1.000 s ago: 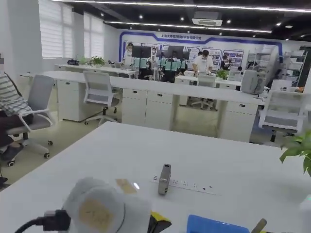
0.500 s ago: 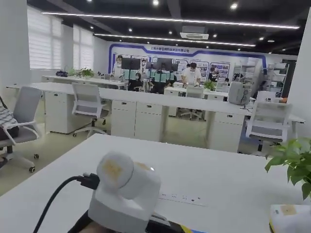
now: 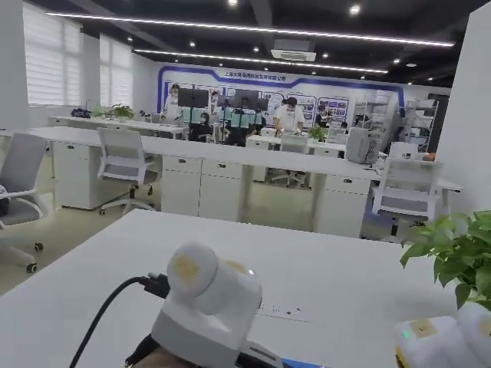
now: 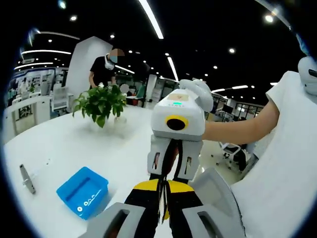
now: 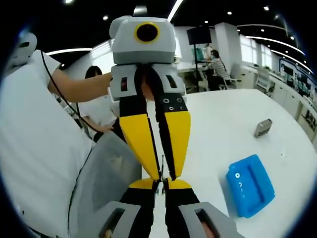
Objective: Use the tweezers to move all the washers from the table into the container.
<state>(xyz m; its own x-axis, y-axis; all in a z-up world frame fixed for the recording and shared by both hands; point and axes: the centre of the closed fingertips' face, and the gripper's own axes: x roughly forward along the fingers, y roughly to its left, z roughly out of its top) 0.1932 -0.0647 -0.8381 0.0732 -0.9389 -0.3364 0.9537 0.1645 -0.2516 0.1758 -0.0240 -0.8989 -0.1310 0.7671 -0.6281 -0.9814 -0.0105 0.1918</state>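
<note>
Container [image 4: 82, 191] lies on white table [image 4: 59, 144], bare surface all around.

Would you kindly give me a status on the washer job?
Left tongs shut on a thin sliver, likely tweezers; right tongs tip to tip with them, grip unclear. Blue container on table, washers too small to tell. Path looks open.

The blue container [image 4: 83, 191] lies open on the table [image 4: 59, 144].
</note>
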